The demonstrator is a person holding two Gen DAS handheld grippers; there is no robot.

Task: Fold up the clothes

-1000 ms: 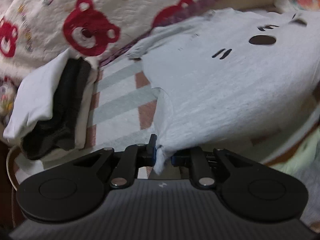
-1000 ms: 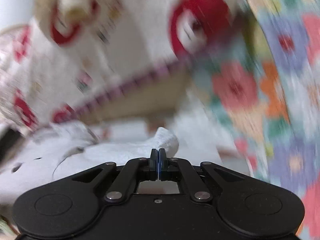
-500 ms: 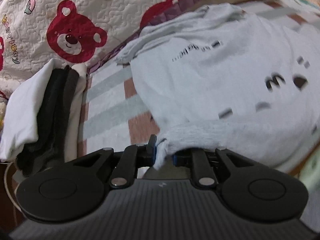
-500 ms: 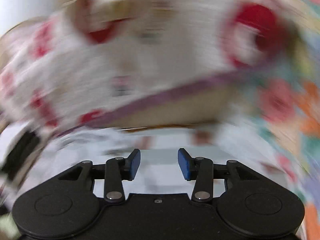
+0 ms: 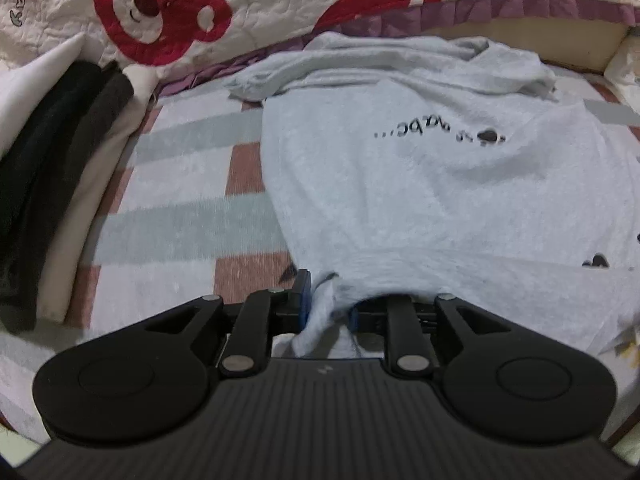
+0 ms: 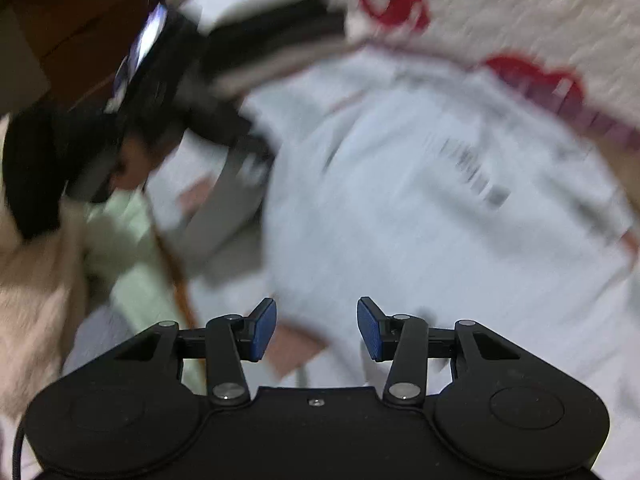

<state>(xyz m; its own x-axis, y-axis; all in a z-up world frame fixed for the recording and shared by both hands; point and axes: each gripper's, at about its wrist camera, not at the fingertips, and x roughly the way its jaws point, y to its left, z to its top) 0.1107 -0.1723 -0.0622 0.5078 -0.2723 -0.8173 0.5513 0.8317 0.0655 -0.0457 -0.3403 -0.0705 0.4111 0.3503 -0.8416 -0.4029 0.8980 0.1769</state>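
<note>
On the bed, over a checked sheet (image 5: 180,216) of white, grey and brick-red squares, lies a pale grey T-shirt (image 5: 440,200) with small black printed lettering across the chest. It is spread mostly flat, print facing up; the far end is bunched into loose folds close to the purple ruffle of a cream quilted cover with red bear faces (image 5: 152,12).

Left tongs (image 5: 326,304): narrow, jaws opening at this moment. A gathered bit of the shirt's near edge sits between the blue pads and hangs down past them toward the camera. Pads look to be pressing the fabric from both sides.

Right tongs (image 6: 316,328): jaws apart, nothing between the blue pads; they hang above the near part of the same grey shirt. The right-wrist view is heavily smeared, detail is poor. The shirt fills the middle and right of it, lettering reads as a dark streak.

Left of the shirt in the left-wrist view: a stack of folded garments, white and black layers (image 5: 52,168), lying on the sheet, apart from the shirt with bare sheet between. The same stack shows blurred at the top of the right-wrist view.

Left side of the right-wrist view: dark blurred shapes and a pale green cloth (image 6: 132,256); cannot tell what they are.
</note>
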